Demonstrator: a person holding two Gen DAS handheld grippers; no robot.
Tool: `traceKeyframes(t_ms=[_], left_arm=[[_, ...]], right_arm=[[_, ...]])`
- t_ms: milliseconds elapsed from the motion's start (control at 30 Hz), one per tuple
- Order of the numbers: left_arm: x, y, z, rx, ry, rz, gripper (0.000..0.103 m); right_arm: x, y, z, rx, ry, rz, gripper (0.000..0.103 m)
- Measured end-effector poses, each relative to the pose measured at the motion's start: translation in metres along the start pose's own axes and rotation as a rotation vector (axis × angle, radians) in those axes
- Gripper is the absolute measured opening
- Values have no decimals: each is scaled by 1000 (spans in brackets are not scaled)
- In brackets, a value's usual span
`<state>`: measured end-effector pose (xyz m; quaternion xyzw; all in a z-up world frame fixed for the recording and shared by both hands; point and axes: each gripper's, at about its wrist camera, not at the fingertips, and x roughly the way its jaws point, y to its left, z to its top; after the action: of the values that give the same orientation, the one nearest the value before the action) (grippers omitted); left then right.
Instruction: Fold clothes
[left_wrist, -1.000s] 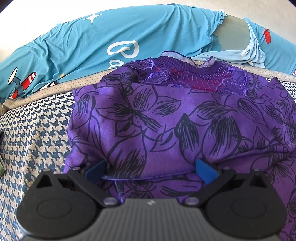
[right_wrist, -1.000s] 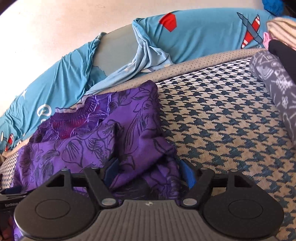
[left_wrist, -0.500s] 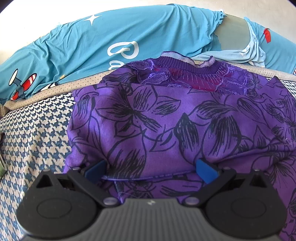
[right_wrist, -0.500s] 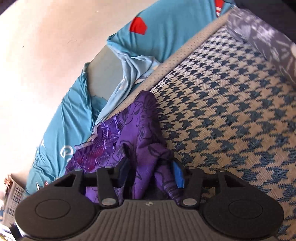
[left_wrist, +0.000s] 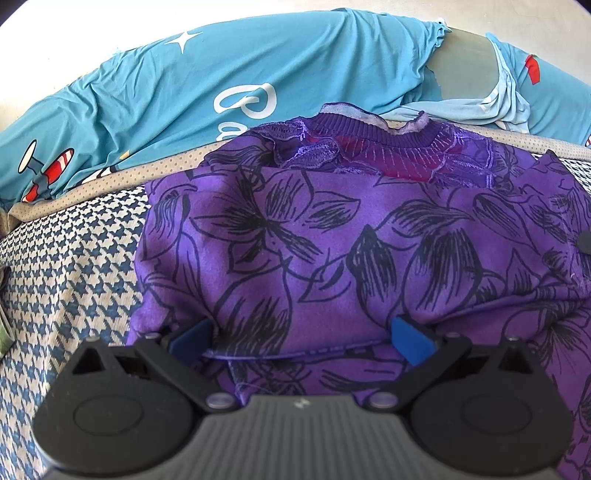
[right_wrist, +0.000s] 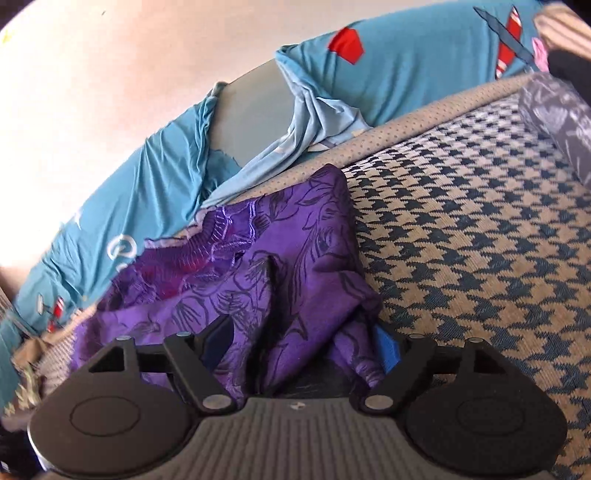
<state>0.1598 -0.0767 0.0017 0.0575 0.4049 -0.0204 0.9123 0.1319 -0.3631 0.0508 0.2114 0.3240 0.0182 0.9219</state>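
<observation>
Fabric of the purple floral top (left_wrist: 295, 258) fills the gap between the blue pads (left_wrist: 412, 341) of the left gripper (left_wrist: 301, 338), whose jaws stand wide and released, a folded hem lying straight across between them. Ahead of this claw the top spreads flat, its ribbed collar (left_wrist: 388, 129) at the far end. To the claw's left lies bare houndstooth bedcover (left_wrist: 66, 266); beyond the collar a teal printed sheet (left_wrist: 258, 66) drapes over the headboard.

The right gripper (right_wrist: 301, 343) has just been opening: its jaws stand apart, with a bunched fold of the same top between the pads (right_wrist: 386, 349), loose rather than pinched. Right of this claw the bedcover runs clear to a grey patterned garment (right_wrist: 561, 118) at the far right.
</observation>
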Motion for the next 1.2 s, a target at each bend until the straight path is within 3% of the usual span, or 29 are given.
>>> traceKeyframes(t_ms=[100,167,267,567,867,1200], left_arm=[[0,-1,0,-1,1,0,103],[-1,-1,0,3,2,2,103],[-4,0,2,1,6,0,103],[-27,19,12,-56,-20,-15,103],[-43,72,19,-191,-42,40,103],[-46,116,8,-303,-7,58,103]], right_arm=[[3,8,-3,-44,-16,-31,51],[4,10,-4,-42,-22,-28,30],[4,14,-4,-40,-39,-46,19],[-18,66,-3,-240,-164,-92,17],[-28,131,-12,-403,-252,-39,16],[-19,183,-27,-451,-273,22,16]])
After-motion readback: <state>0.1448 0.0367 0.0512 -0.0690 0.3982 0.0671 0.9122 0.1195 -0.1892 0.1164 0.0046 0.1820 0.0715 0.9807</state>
